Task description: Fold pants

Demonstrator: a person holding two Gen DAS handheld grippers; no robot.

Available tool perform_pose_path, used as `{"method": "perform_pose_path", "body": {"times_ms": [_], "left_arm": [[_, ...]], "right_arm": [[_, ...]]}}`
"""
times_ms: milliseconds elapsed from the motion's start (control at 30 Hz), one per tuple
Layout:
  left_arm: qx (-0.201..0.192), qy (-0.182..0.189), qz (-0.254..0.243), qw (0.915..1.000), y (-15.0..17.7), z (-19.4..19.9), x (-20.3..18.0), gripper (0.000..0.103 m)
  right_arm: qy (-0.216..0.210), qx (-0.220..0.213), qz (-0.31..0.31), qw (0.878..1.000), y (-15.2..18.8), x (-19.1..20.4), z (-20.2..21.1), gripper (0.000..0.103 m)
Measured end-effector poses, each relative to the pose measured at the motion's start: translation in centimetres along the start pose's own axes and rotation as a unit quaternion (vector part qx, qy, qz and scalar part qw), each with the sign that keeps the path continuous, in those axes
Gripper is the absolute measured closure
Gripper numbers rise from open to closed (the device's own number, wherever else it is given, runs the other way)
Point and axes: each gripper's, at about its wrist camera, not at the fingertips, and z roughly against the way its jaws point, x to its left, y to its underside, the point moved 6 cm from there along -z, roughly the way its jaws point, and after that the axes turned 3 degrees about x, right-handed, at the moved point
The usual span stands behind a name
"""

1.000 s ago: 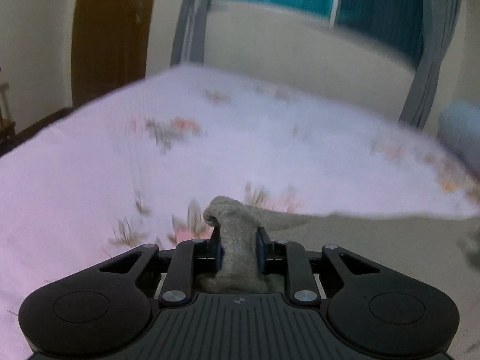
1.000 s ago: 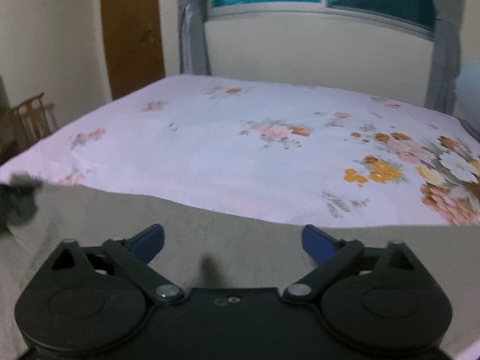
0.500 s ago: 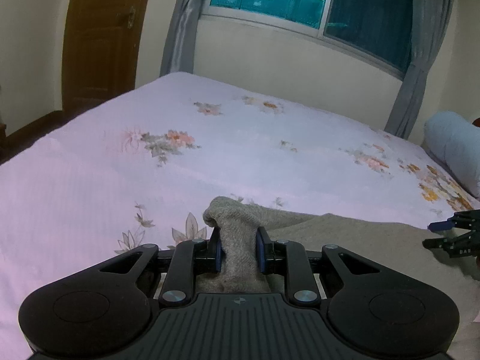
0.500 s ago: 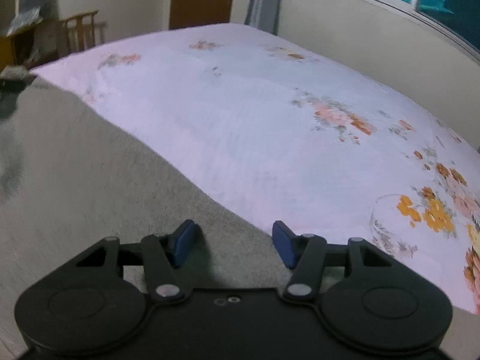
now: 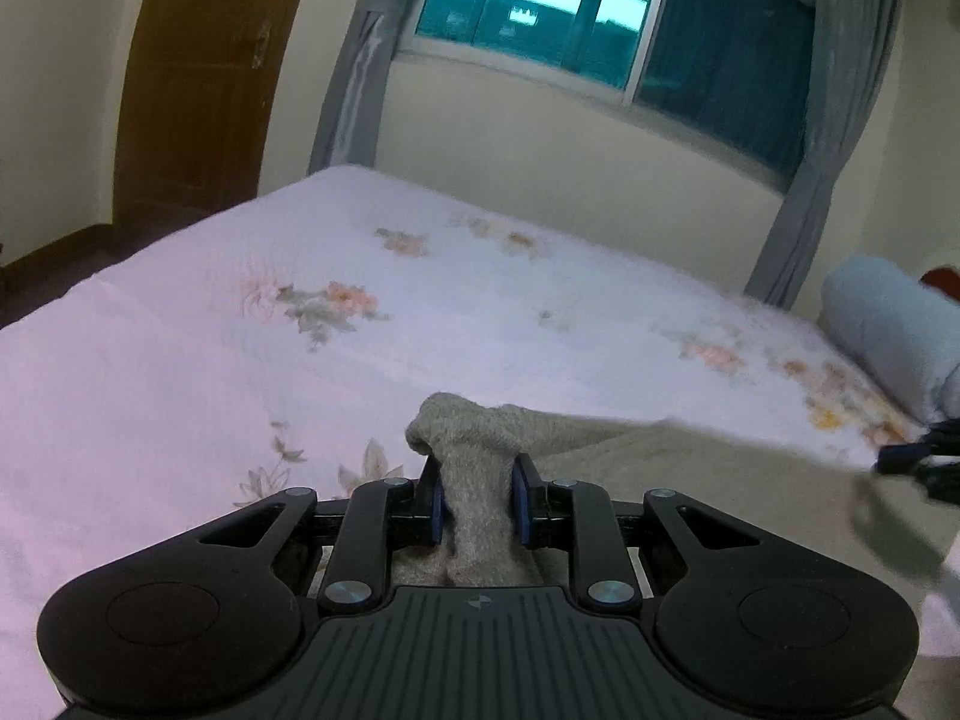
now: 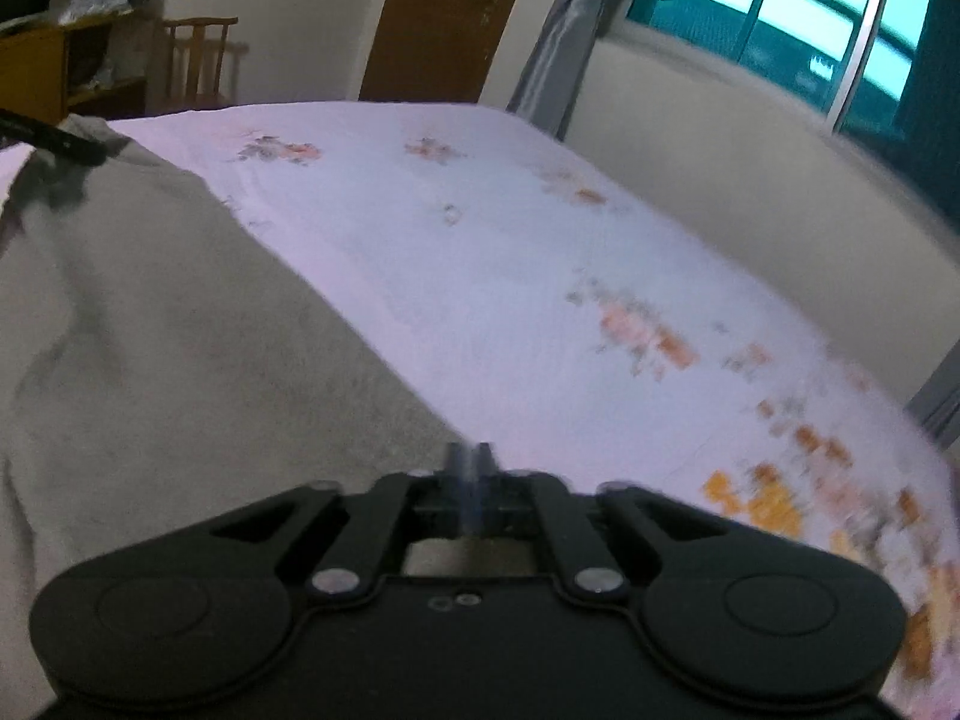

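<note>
Grey pants (image 5: 480,468) bunched in left claw (image 5: 478,501) — right claw (image 6: 471,489) closed, its catch blurred.

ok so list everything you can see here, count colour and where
grey-beige knit pants: one, spread on the near part of the bed, a bunch pinched at their left end
pale pink floral bedsheet: one, covers the bed
light blue rolled bolster: one, far right of the bed
brown wooden door: one, behind the bed's left
grey curtains: two, either side of the window
teal glass window: one, back wall
wooden chair: one, beside the door
left gripper: black, jaws clamped on the pants
right gripper: black, jaws closed at the pants' edge
</note>
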Motion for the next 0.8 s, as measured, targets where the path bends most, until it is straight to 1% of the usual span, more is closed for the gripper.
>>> {"method": "perform_pose_path", "body": {"times_ms": [33,67,100,133,167,200,233,267,300,367,400,467,533,567,600,667,700,800], "left_arm": [[-0.006,0.002,-0.004,1.0,-0.1,0.5,-0.3,0.081],[-0.011,0.003,-0.007,0.9999,-0.1,1.0,-0.6,0.081],[-0.013,0.006,-0.003,0.9999,-0.1,1.4,-0.8,0.081],[-0.01,0.008,-0.001,0.9999,0.1,1.6,-0.8,0.081],[-0.005,0.007,-0.008,0.9999,0.2,1.6,-0.8,0.081],[-0.004,0.008,-0.01,0.9999,0.3,1.6,-0.7,0.081],[-0.004,0.01,-0.009,0.9999,0.4,1.6,-0.6,0.081],[-0.005,0.01,-0.009,0.9999,0.4,1.5,-0.4,0.081],[-0.007,0.011,-0.007,0.9999,0.4,1.5,-0.3,0.081],[-0.01,0.014,-0.013,0.9998,0.5,1.7,-0.4,0.081],[-0.011,0.015,-0.02,0.9996,0.5,1.8,-0.5,0.081],[-0.016,0.016,-0.036,0.9991,0.3,2.2,-0.8,0.081],[-0.024,0.019,-0.044,0.9986,0.3,2.7,-1.1,0.081],[-0.027,0.019,-0.046,0.9984,0.3,2.9,-1.3,0.081],[-0.029,0.02,-0.046,0.9983,0.3,3.0,-1.4,0.081],[-0.027,0.019,-0.045,0.9984,0.3,3.0,-1.4,0.081],[-0.026,0.018,-0.046,0.9984,0.4,2.9,-1.4,0.081],[-0.021,0.017,-0.046,0.9986,0.5,2.6,-1.0,0.081]], "right_arm": [[0.003,0.006,-0.002,1.0,0.0,-0.4,-0.2,0.093],[-0.008,0.008,-0.007,1.0,0.0,-0.7,-0.3,0.103],[-0.023,0.016,-0.025,0.999,0.2,-1.0,-0.7,0.103],[-0.029,0.024,-0.035,0.999,0.4,-1.2,-1.0,0.103],[-0.034,0.032,-0.034,0.998,0.7,-1.2,-1.5,0.103],[-0.024,0.039,-0.027,0.999,1.1,-1.0,-1.9,0.082],[-0.009,0.051,-0.014,0.999,1.5,-0.9,-2.6,0.076],[-0.001,0.055,-0.004,0.999,1.8,-0.7,-3.0,0.078],[-0.001,0.052,-0.001,0.999,2.0,-0.7,-3.5,0.078],[-0.011,0.053,-0.003,0.999,2.3,-0.8,-4.7,0.078],[-0.014,0.058,0.006,0.998,2.5,-0.8,-5.5,0.079],[-0.016,0.06,0.037,0.997,2.5,-0.5,-6.6,0.079],[-0.016,0.056,0.073,0.996,2.2,-0.4,-7.5,0.077],[-0.021,0.055,0.079,0.995,1.9,-0.5,-7.7,0.076],[-0.034,0.055,0.084,0.994,1.7,-0.5,-7.9,0.074],[-0.059,0.067,0.094,0.992,1.6,-0.6,-8.2,0.074],[-0.085,0.073,0.094,0.989,1.6,-0.7,-8.2,0.075],[-0.132,0.091,0.094,0.983,1.6,-1.0,-7.9,0.072]]}}
